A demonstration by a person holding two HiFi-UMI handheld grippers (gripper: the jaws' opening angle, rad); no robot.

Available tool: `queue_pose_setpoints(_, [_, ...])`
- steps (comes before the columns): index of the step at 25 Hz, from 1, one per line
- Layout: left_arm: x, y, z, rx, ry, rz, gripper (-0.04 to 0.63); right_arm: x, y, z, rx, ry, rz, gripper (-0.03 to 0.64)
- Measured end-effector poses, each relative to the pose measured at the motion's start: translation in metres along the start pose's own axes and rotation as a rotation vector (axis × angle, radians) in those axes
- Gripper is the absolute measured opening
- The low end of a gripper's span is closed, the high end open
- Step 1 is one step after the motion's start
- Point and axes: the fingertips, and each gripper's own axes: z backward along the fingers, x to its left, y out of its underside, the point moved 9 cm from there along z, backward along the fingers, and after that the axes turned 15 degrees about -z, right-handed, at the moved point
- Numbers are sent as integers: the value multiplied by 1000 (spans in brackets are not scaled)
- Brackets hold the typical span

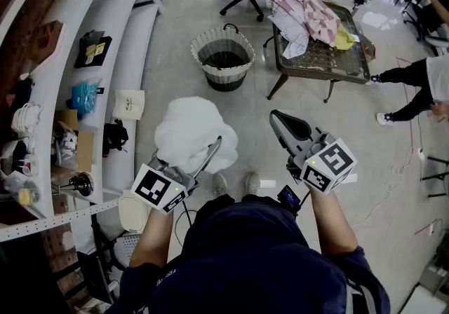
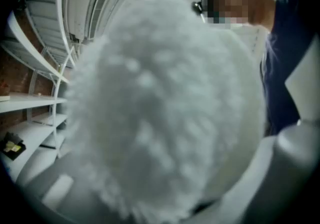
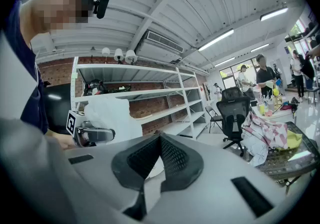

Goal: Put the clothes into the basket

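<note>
Carrying step, seemingly: fluffy white garment clamped in left gripper, jaws about half closed on it, raised well short of basket on the floor ahead. Next, probably: reach over the rim, then let go. Right gripper pinched together, empty. More clothes heaped on table beyond.

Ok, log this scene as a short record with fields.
left claw: shut on a white fleece, held up
right claw: shut, empty
basket: upright, ahead, left of the table
clothes: piled on the table
task: fleece not yet in the basket
</note>
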Motion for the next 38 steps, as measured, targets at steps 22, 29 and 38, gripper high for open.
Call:
queue_pose_setpoints(22, [-34, 0, -28, 41, -57, 5, 213, -35, 1, 37, 13, -35, -30, 8])
queue_pose_setpoints(29, [-39, 1, -37, 66, -88, 10, 215, -55, -5, 46, 2, -53, -49, 8])
queue_pose_setpoints(38, [-6, 13, -59, 60, -87, 25, 215, -80, -19, 25, 22, -32, -51, 8])
